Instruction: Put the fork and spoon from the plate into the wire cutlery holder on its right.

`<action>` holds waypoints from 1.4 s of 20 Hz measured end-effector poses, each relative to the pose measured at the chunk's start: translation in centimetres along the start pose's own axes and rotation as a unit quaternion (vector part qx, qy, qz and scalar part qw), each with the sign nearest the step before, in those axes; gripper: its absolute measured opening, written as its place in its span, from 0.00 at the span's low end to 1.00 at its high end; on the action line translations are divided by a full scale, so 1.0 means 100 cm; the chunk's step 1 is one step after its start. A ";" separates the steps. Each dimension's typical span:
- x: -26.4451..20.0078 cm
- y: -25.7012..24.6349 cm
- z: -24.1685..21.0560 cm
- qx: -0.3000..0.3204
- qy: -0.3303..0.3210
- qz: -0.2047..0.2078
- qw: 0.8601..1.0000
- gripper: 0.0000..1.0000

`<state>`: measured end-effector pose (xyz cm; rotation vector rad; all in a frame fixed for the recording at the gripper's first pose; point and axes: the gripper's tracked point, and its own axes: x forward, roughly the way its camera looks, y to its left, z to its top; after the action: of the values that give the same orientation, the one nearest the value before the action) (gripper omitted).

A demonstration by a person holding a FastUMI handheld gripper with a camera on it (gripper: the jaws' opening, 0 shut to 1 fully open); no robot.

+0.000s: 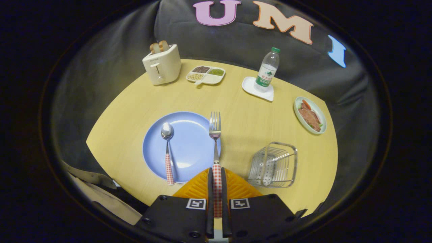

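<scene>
Farthest left of the task's things, the spoon lies on the blue plate with its bowl pointing away from you and its checked handle hanging over the near rim, so you have an end to take without touching the plate. Just right of it, your gripper is clamped on the fork: both fingers press the checked handle between them, and the tines stick straight out ahead, over the plate's right edge. It looks lifted off the plate, though you cannot be sure from here. Holding it by the handle end keeps the long metal part free, which should suit dropping it tines-first. Further right, the wire cutlery holder stands on the yellow table, near the fingers, its open top facing up and nothing in it yet. The fork goes there first, by my reading.
</scene>
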<state>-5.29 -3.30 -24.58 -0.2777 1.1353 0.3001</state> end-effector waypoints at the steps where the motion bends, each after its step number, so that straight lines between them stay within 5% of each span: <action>1: -0.004 -0.008 0.001 -0.006 0.002 0.000 1.000 0.12; 15: -0.043 -0.113 -0.006 -0.091 0.086 -0.003 0.992 0.12; 28: -0.020 -0.137 -0.038 -0.205 0.235 0.026 0.950 0.13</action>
<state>-4.13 -17.52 -23.38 -0.7159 1.5485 0.5381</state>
